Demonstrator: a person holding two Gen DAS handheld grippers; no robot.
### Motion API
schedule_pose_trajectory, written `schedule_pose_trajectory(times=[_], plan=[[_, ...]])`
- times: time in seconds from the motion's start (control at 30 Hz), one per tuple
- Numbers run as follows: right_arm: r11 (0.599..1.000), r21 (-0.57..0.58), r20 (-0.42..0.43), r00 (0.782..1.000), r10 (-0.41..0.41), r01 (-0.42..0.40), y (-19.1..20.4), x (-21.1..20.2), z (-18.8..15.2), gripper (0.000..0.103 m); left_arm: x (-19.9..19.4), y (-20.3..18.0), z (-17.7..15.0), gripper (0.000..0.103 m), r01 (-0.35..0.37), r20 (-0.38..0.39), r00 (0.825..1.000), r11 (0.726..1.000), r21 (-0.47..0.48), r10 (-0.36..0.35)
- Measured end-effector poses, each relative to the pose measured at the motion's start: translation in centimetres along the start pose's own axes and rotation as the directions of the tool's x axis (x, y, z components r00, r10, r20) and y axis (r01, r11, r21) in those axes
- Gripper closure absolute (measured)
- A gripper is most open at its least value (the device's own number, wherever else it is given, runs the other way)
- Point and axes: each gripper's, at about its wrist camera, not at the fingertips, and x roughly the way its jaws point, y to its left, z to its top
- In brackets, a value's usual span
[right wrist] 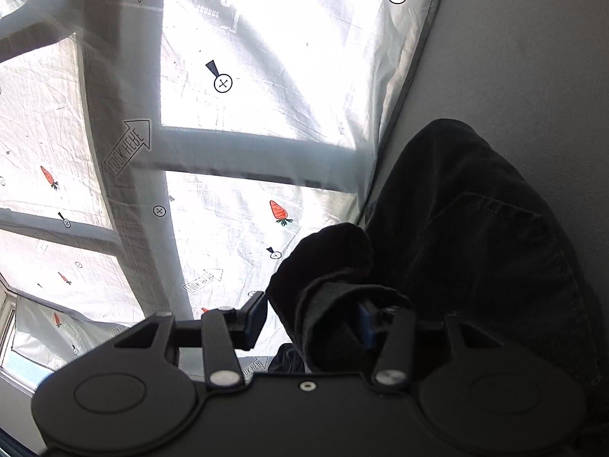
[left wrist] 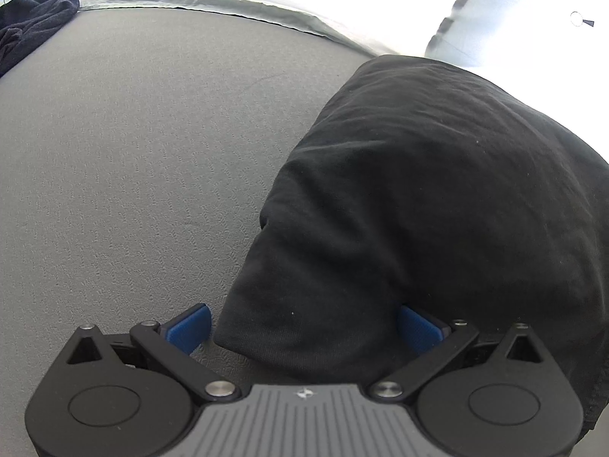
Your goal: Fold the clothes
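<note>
A black garment (left wrist: 437, 198) lies folded on the grey mat (left wrist: 133, 171), filling the right half of the left wrist view. Its near corner sits between the blue pads (left wrist: 190, 327) of my left gripper (left wrist: 304, 323), whose jaws stand wide apart; the left pad shows a thin gap to the cloth. In the right wrist view the same black garment (right wrist: 475, 236) stretches along the mat, and a bunched end of it lies between the fingers of my right gripper (right wrist: 310, 321). That gripper is open: cloth drapes against its right pad, and its left pad (right wrist: 255, 320) is free.
A white sheet printed with carrots and arrows (right wrist: 228, 228) borders the mat's far edge (left wrist: 228, 3). Another dark garment (left wrist: 34, 19) is heaped at the mat's far left corner. A window frame (right wrist: 15, 350) shows at the lower left of the right wrist view.
</note>
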Motion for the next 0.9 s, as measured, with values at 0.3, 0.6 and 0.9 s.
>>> schedule_pose_trajectory(times=[0.3,0.6,0.9], plan=[[0.985,-0.078,-0.033,0.987,-0.154,0.151,0.0,3.3,1.3,0.064,-0.3,0.4,-0.3,0.000,-0.003,0.006,1.000,1.000,0.015,0.002],[0.891,-0.438,0.138,0.988,-0.064,0.119,6.1,1.5,0.1,0.094,-0.7,1.1,-0.6,0.000,0.007,0.009,1.000,1.000,0.020,-0.007],[0.941,-0.236,0.150,0.966,-0.209,0.240,0.4,-0.9,1.2,0.052,-1.1,1.1,-1.4,0.000,-0.016,0.021,1.000,0.998,0.064,0.014]])
